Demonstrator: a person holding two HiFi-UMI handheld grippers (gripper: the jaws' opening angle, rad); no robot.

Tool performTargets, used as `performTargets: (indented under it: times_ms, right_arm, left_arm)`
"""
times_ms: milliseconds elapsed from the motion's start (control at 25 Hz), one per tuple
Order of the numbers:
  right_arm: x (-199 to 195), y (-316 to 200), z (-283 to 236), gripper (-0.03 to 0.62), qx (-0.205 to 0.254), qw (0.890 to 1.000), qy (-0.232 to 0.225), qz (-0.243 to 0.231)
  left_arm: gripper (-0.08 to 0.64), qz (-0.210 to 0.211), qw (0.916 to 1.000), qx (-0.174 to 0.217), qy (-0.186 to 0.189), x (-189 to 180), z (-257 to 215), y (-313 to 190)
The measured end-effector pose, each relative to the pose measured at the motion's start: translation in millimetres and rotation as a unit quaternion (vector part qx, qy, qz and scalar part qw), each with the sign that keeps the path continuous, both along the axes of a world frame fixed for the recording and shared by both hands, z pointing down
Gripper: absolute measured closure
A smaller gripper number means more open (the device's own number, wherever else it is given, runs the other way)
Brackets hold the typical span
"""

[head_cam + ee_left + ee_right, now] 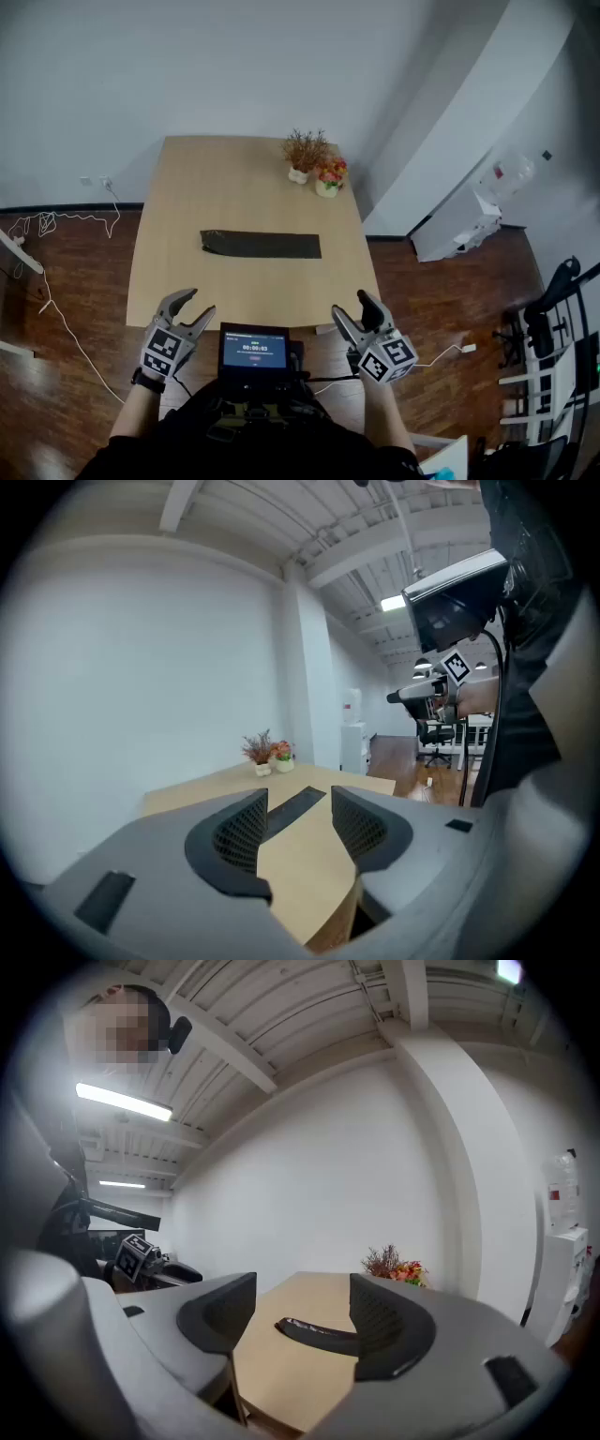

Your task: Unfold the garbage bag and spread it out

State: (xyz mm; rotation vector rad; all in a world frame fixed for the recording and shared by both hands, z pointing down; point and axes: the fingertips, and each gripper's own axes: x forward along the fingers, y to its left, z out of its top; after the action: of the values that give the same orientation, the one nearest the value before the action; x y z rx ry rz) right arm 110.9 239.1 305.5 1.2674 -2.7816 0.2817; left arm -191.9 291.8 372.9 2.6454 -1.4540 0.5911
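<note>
Pots [327, 188] holding flowers [306, 150] stand beyond the folded garbage bag [262, 245]; left gripper [200, 302] and right gripper [350, 304] jaws gape empty.

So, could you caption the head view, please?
Left gripper and right gripper, both open, before folded garbage bag on table.

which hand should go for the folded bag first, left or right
Left, narrowly. Both tools are open and empty, but the left tool lines up with the left end of the garbage bag; the right tool sits out past its right end.
</note>
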Motion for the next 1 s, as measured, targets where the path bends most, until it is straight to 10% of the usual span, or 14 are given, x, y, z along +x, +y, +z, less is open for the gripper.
performTargets:
  times_ms: [1000]
  right_arm:
    - [26.4, -199.0, 27.4, 0.281, 0.001, 0.997, 0.064, -0.053]
  left_arm:
    - [0.341, 0.016, 0.9994, -0.024, -0.018, 52.1, 24.4, -178.7]
